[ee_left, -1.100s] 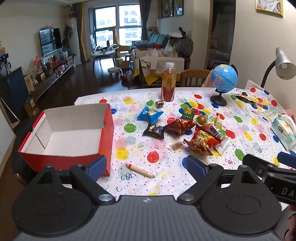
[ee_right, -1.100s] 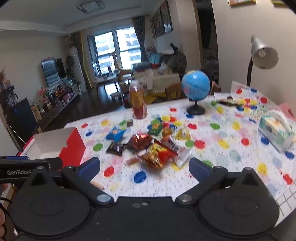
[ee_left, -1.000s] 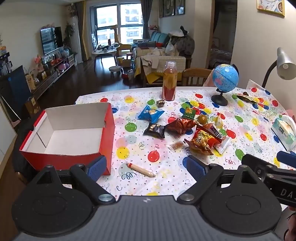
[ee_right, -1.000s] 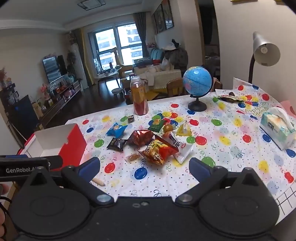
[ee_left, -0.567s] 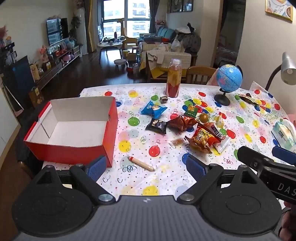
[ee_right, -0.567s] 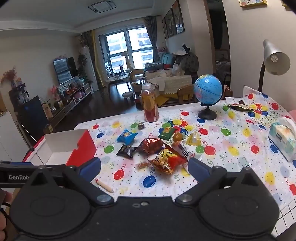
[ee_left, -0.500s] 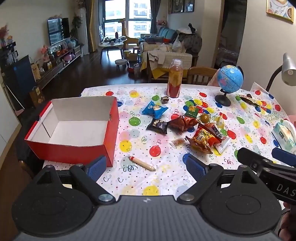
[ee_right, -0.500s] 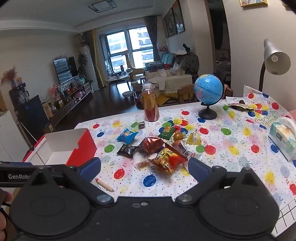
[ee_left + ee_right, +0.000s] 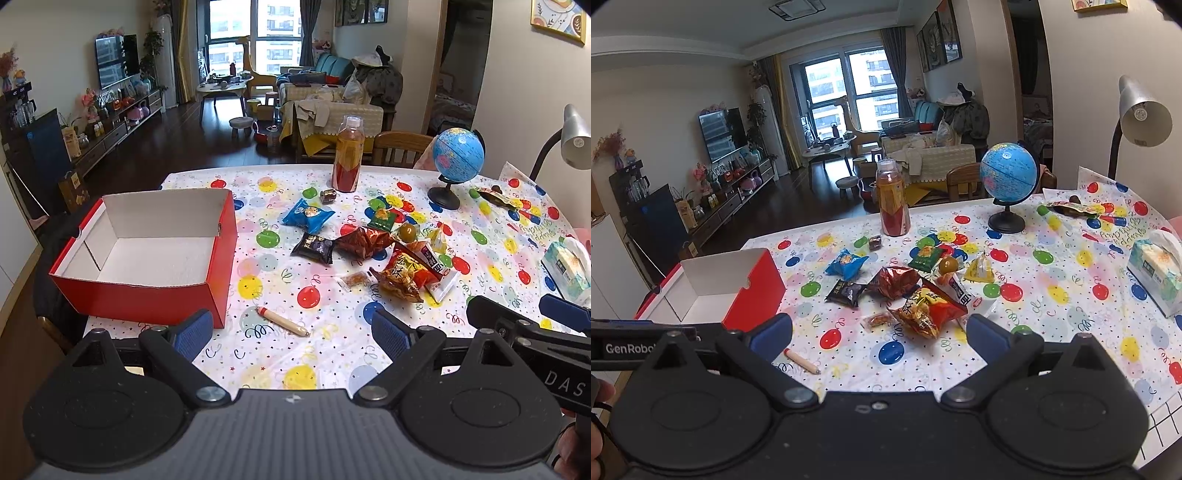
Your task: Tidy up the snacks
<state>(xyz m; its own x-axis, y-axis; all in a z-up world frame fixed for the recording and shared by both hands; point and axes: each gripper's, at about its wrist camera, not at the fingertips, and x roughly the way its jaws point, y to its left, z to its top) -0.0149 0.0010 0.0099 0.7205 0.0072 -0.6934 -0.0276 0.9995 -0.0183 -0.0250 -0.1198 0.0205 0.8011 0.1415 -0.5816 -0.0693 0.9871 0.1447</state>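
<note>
Two tools are held spread and unladen above the worktop's [image 9: 332,354] near edge: left tool [image 9: 291,332], right tool [image 9: 879,334]. Snack packets [image 9: 400,277] are heaped mid-worktop; red box [image 9: 218,258] is set at the left edge, bare cloth between them, wooden stick [image 9: 282,321] nearest.

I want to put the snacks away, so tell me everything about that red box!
The red box looks like cardboard, red outside and white inside. It has no lid on, is open at the top, and nothing is in it. It sits flat on the left side of the balloon tablecloth, near the edge. A small notch is cut in its right wall. No snack touches it.
</note>
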